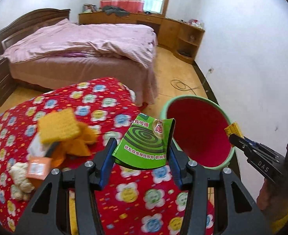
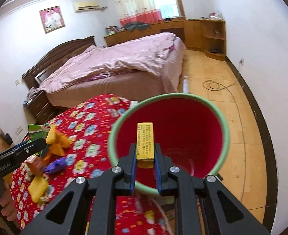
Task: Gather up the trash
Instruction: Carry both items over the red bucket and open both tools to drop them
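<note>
We have the left gripper (image 1: 142, 152) with its blue-padded fingers (image 1: 107, 157) clamped on a flat green box (image 1: 144, 143), the one printed with a dark spiral. The box is pinched by its two side edges and stands nearly upright, its printed face turned toward the left wrist camera and its long axis running up and away from the fingers, top edge leaning toward the bin. It hangs over the red flowered quilt (image 1: 108, 201), just beside the bin's rim.

Over on the right, the right gripper (image 2: 145, 163) has its fingers (image 2: 132, 168) squeezed together on a slim yellow box (image 2: 145, 141). That one points straight ahead along the fingers, long axis aimed into the mouth of the bin (image 2: 112, 143), its far end poking out past the fingertips. From the right wrist view it sits right over the opening; from the left wrist view we see its tip at the bin's near rim.

The bin itself has a pale green rim and a deep red inside, and it stands beside the quilt's edge. We can see far down its red wall and nothing shows inside, though the very bottom is hidden behind the fingers.

Back on the quilt lie more pieces: a yellow waffle-textured packet (image 1: 59, 126), an orange carton (image 1: 37, 167), a purple wrapper (image 2: 56, 164). Motion blur softens them.
</note>
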Demonstrator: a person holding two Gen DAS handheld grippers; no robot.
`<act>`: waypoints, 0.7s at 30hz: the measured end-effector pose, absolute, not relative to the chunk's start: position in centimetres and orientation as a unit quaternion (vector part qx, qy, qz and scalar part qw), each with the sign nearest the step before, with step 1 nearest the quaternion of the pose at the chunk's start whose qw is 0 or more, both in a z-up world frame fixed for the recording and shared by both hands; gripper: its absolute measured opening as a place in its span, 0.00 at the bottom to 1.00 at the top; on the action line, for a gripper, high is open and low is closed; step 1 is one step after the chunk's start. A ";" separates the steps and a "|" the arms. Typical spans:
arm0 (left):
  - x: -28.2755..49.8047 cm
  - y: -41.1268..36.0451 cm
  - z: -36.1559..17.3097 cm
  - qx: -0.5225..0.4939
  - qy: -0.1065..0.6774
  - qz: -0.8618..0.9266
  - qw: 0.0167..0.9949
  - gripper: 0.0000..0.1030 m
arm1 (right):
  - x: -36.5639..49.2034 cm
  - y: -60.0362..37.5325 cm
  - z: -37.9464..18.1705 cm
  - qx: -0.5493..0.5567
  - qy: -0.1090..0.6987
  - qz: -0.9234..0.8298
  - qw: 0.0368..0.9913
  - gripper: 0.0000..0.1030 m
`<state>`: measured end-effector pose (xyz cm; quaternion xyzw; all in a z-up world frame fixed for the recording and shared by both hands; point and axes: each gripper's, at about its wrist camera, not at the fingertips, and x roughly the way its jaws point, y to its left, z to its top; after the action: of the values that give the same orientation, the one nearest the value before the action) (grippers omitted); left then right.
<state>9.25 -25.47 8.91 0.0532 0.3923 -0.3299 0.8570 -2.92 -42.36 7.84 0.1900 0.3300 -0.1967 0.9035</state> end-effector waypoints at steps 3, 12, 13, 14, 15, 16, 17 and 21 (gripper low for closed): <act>9.1 -27.7 8.1 0.057 0.395 -0.340 0.852 0.50 | -3.1 -44.2 6.9 0.195 0.336 -0.204 0.898 0.17; 9.7 -33.9 4.4 0.078 0.421 -0.364 0.827 0.50 | -2.6 -48.4 4.1 0.208 0.359 -0.221 0.883 0.17; 9.8 -34.4 4.1 0.082 0.422 -0.365 0.825 0.50 | -2.6 -48.9 3.8 0.210 0.360 -0.224 0.881 0.17; 10.0 -34.6 3.9 0.084 0.423 -0.366 0.824 0.50 | -2.7 -49.2 3.6 0.211 0.361 -0.226 0.880 0.17; 10.1 -35.1 3.6 0.088 0.423 -0.368 0.823 0.50 | -2.7 -49.5 3.4 0.213 0.362 -0.229 0.878 0.17; 10.3 -35.3 3.5 0.090 0.423 -0.369 0.823 0.50 | -2.6 -49.7 3.2 0.214 0.363 -0.231 0.877 0.17; 10.3 -35.8 3.3 0.095 0.420 -0.370 0.823 0.50 | -2.7 -50.1 2.9 0.217 0.365 -0.233 0.875 0.17; 10.1 -36.9 2.8 0.117 0.410 -0.371 0.825 0.50 | -2.7 -51.0 2.2 0.220 0.371 -0.238 0.870 0.17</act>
<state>10.08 -36.92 2.76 0.1166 0.4100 -0.3714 0.8248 -2.71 -51.02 2.19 0.2202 0.3712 -0.2385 0.8700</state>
